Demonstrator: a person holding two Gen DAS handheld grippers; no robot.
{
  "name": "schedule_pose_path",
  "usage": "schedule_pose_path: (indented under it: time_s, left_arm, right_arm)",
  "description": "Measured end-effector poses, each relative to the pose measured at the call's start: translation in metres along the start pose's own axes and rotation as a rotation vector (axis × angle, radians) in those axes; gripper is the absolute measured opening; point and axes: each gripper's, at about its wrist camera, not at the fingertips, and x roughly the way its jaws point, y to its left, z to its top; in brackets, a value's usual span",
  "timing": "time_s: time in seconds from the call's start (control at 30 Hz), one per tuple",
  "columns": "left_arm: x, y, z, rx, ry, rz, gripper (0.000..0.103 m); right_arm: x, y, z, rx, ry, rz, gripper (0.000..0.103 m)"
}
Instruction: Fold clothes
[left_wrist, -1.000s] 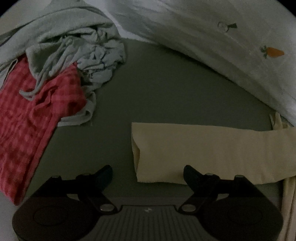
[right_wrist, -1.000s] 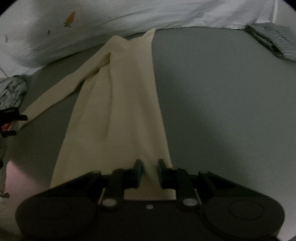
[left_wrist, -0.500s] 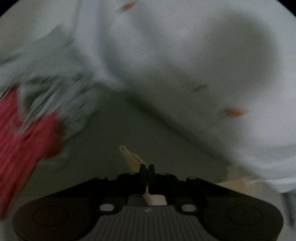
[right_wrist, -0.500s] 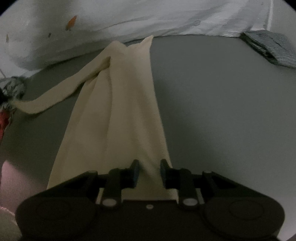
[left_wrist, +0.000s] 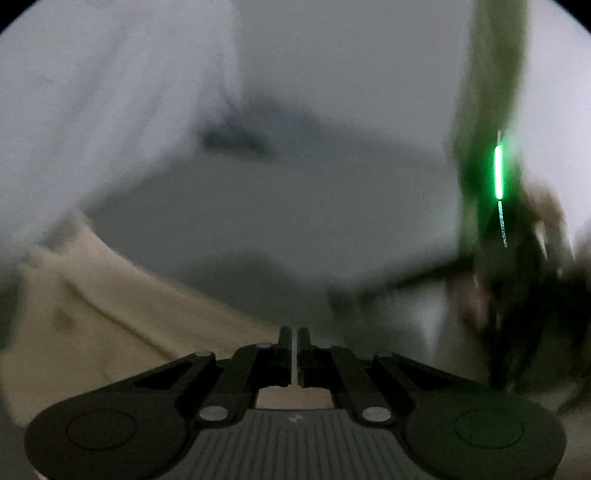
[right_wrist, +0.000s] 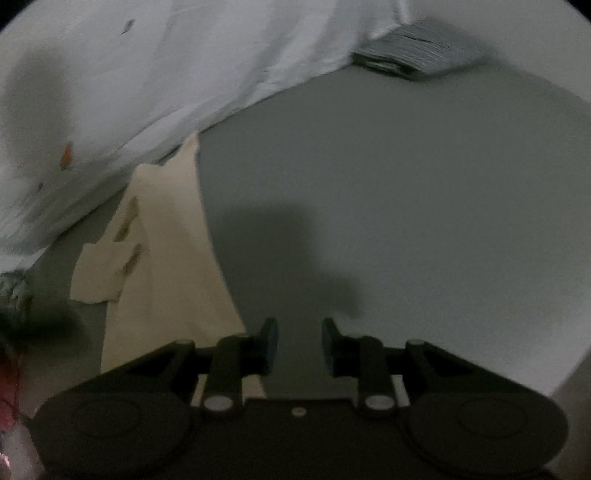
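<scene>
Left gripper (left_wrist: 294, 345) is pressed together, pinching a thin edge of the cream garment (left_wrist: 110, 325), which spreads toward 9 o'clock. Right gripper (right_wrist: 299, 338) is spread and empty over the grey surface (right_wrist: 406, 192); the garment (right_wrist: 166, 266) lies at 10 o'clock, the white sheet (right_wrist: 166, 74) beyond.

- Your right gripper (right_wrist: 299, 341) sits at the bottom of the view, its jaws parted with nothing between them, over a grey surface (right_wrist: 388, 192).
- A cream garment (right_wrist: 166, 280) lies just left of the fingers, one sleeve folded across it.
- A white quilt (right_wrist: 147, 74) with small orange marks lies beyond.
- A folded grey cloth (right_wrist: 413, 51) rests at the far right.
</scene>
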Motion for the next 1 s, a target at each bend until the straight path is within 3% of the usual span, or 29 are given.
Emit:
schedule_pose_path:
  time_s: [0.07,0.13,0.2,0.37,0.43,0.5,0.7,0.8,0.83,0.9,1.0]
  left_arm:
    - [0.019,-0.002,-0.006,-0.008,0.092,-0.023,0.006]
    - [0.01,0.013,-0.007,-0.106,0.042,-0.032,0.014]
    - [-0.001,0.033,-0.008,-0.234,-0.024,-0.011,0.048]
    - [-0.019,0.094,-0.042,-0.65,-0.097,0.131,0.066]
    - [-0.022,0.111,-0.055,-0.7,-0.075,0.196,0.078]
    - [-0.025,0.127,-0.068,-0.75,-0.052,0.26,0.089]
    - [-0.034,0.176,-0.107,-0.897,0.018,0.457,0.097]
    - [-0.038,0.2,-0.126,-0.967,0.053,0.555,0.097]
    - [-0.035,0.202,-0.126,-0.961,0.062,0.557,0.097]
    - [-0.031,0.208,-0.126,-0.948,0.079,0.56,0.103]
    - [-0.024,0.216,-0.126,-0.928,0.104,0.565,0.103]
  right_arm:
    - [-0.004,-0.004,-0.004,0.002,-0.001,-0.019,0.029]
    - [-0.007,0.001,-0.006,-0.029,-0.013,-0.019,0.035]
    - [-0.007,0.009,-0.005,-0.075,-0.016,0.004,0.046]
    - [0.009,0.047,0.003,-0.234,-0.019,0.056,0.058]
    - [0.017,0.067,0.007,-0.306,-0.034,0.087,0.068]
    - [0.026,0.086,0.012,-0.379,-0.047,0.122,0.085]
    - [0.061,0.151,0.027,-0.572,-0.012,0.227,0.091]
    - [0.081,0.182,0.036,-0.663,-0.022,0.238,0.091]
    - [0.087,0.192,0.039,-0.695,-0.026,0.238,0.091]
    - [0.101,0.209,0.045,-0.752,-0.026,0.235,0.083]
    - [0.117,0.221,0.056,-0.788,-0.004,0.242,0.066]
